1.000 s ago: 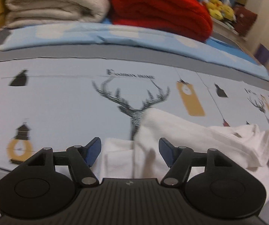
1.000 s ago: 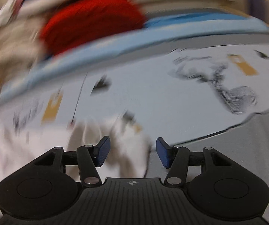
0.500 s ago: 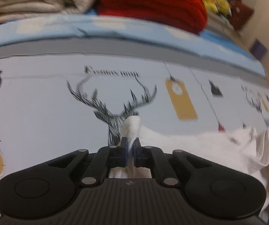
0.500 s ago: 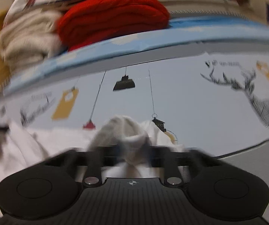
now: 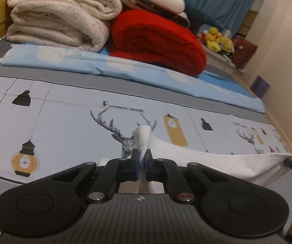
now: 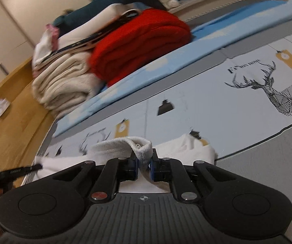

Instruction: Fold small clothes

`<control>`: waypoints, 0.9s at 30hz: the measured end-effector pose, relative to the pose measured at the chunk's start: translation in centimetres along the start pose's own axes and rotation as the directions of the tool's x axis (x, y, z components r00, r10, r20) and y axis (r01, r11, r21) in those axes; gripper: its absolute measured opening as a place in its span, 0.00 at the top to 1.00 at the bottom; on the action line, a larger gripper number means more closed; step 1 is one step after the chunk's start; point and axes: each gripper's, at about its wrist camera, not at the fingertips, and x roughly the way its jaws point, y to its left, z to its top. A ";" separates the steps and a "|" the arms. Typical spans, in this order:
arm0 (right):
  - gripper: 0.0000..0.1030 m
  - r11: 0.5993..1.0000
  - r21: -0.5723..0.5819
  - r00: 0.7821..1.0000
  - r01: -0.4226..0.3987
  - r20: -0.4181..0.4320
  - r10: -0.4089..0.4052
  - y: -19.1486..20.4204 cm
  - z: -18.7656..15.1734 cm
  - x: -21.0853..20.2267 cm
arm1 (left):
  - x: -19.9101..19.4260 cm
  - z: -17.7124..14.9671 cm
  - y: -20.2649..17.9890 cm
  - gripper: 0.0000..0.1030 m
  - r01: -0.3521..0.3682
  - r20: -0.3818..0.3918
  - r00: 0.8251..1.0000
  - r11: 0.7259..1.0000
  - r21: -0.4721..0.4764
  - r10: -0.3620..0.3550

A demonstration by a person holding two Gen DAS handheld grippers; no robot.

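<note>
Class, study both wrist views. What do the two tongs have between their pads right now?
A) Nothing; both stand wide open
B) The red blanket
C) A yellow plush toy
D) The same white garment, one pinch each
D: the left tongs and the right tongs are each shut on a pinch of the white garment, which stretches between them above the printed sheet.

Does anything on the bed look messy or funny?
Not really. The white shirt is bunched and stretched, but only because the left tool and right tool each pinch a corner of it. The cream blanket and red blanket are folded behind it.
</note>
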 end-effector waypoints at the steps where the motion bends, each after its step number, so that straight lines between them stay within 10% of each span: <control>1: 0.90 1.000 -0.014 1.000 -0.006 -0.009 0.006 0.4 0.1 -0.7 | -0.8 -0.1 -0.2 0.95 0.006 0.006 1.000 1.000 0.010 -0.006; 8: 0.84 0.983 -0.068 0.986 0.168 0.031 -0.166 0.1 5.2 4.6 | 4.1 2.8 0.1 0.90 -0.090 0.002 0.996 0.994 0.058 0.090; 10: 0.60 0.930 -0.069 0.933 0.361 0.024 -0.360 -1.5 6.2 8.8 | 9.0 3.0 1.1 0.80 -0.257 -0.077 0.963 0.965 0.043 0.260; 12: 0.59 0.869 -0.014 0.865 0.495 -0.083 -0.494 -3.6 6.2 11.6 | 12.7 2.8 2.5 0.74 -0.360 -0.216 0.909 0.933 0.028 0.357; 13: 0.59 0.874 0.026 0.870 0.485 -0.112 -0.480 -4.3 5.8 11.6 | 13.2 2.5 3.1 0.73 -0.369 -0.260 0.897 0.930 0.002 0.357; 17: 0.59 0.929 0.073 0.931 0.362 -0.074 -0.357 -4.7 2.3 8.2 | 9.2 0.6 3.7 0.36 -0.269 -0.189 0.950 0.958 -0.098 0.247; 22: 0.59 0.943 0.182 0.960 0.280 -0.067 -0.272 -4.1 -3.8 4.3 | 4.3 -3.4 2.8 0.35 -0.165 -0.187 0.974 0.967 -0.195 0.128; 25: 0.60 0.934 0.190 0.951 0.304 -0.123 -0.285 -3.2 -7.0 4.3 | 3.7 -6.5 1.4 0.30 -0.167 -0.252 0.960 0.971 -0.171 0.121; 27: 0.61 0.900 0.068 0.893 0.430 -0.179 -0.413 -2.2 -8.7 4.8 | 4.5 -8.2 0.7 0.30 -0.220 -0.325 0.929 0.970 -0.108 0.174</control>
